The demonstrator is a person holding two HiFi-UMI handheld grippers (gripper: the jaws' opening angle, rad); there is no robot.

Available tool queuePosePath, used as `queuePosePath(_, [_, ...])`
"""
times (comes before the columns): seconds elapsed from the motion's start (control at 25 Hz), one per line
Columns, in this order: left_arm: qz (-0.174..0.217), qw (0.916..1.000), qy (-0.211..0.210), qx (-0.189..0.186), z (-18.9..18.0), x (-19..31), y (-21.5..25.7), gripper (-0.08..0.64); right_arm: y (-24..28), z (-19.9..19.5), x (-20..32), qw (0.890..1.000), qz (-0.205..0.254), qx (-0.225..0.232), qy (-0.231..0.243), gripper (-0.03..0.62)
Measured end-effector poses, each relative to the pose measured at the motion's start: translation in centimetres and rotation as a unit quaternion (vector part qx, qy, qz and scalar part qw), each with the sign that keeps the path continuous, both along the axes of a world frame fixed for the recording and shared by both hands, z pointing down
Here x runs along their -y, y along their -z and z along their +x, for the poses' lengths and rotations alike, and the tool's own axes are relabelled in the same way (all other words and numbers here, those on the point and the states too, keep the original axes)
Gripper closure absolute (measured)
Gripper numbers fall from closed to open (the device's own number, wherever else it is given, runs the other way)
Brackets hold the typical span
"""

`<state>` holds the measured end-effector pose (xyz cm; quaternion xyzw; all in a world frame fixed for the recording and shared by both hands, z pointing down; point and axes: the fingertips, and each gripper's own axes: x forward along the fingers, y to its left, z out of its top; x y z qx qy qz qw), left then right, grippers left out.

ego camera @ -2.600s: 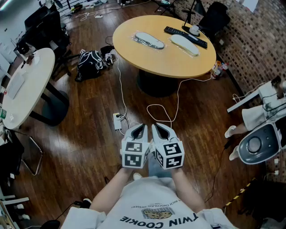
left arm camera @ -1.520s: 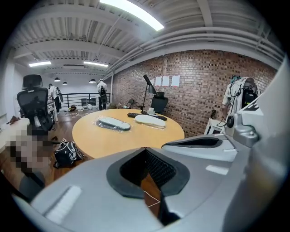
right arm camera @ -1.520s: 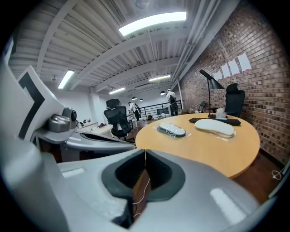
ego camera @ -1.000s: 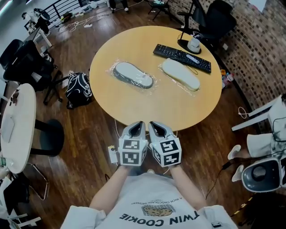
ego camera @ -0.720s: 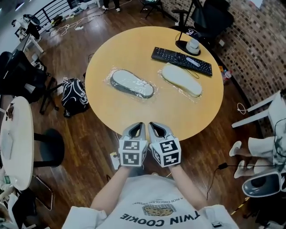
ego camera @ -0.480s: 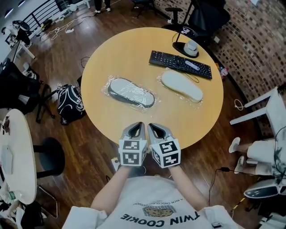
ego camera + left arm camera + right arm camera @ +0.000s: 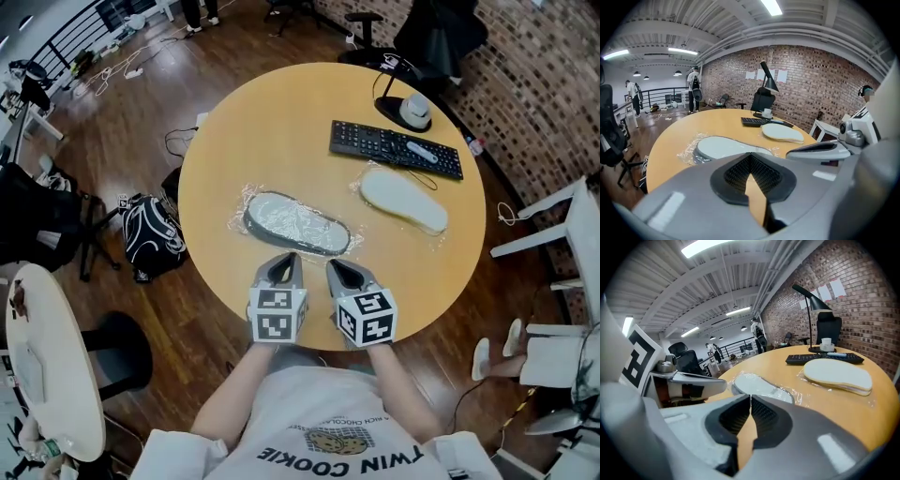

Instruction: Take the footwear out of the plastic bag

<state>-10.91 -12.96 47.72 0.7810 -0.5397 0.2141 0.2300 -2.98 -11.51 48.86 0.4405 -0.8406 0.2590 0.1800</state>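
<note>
Two slippers lie on the round wooden table, each inside a clear plastic bag. The grey one lies nearest me; the white one is farther right. My left gripper is shut and empty, its tips just short of the grey slipper's bag. Beside it, my right gripper is shut too, holding nothing, over the table's near edge.
A black keyboard and a desk lamp base sit at the table's far right. A dark backpack lies on the wood floor to the left, another round white table at the lower left, white chairs to the right.
I have come closer to the table: the slippers now lie right ahead of both grippers. The grippers stay shut, and the right one has drifted slightly right.
</note>
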Motion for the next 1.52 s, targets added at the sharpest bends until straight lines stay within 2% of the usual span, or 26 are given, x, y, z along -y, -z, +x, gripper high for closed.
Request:
queuePosePath(0.36, [-0.01, 0.9994, 0.018, 0.028, -7.8, 7.3, -2.2, 0.554, -1.9, 0.3, 4.4, 0.998, -0.034, 0.003, -0.05, 0.575])
queuePosePath(0.88, [-0.029, 0.9932, 0.014, 0.111, -13.8, 12.8, -7.1, 0.554, -5.6, 2.9, 5.5, 0.992, -0.09, 0.025, -0.081, 0.515])
queuePosePath(1.08, [-0.042, 0.9895, 0.002, 0.138, -15.7, 13.5, -8.7, 0.554, -6.5, 4.0, 6.1, 0.985, -0.118, 0.066, -0.107, 0.506])
queuePosePath(1.28, [-0.052, 0.9867, -0.021, 0.153, -15.4, 14.0, -10.0, 0.554, -7.2, 5.3, 6.3, 0.974, -0.148, 0.114, -0.126, 0.502])
queuePosePath(1.36, [-0.053, 0.9862, -0.021, 0.155, -15.4, 14.2, -10.3, 0.554, -7.5, 5.3, 6.5, 0.968, -0.16, 0.141, -0.129, 0.502])
queuePosePath(1.52, [-0.059, 0.9857, -0.015, 0.157, -15.5, 14.5, -10.5, 0.554, -8.1, 5.4, 6.4, 0.963, -0.179, 0.159, -0.122, 0.502])
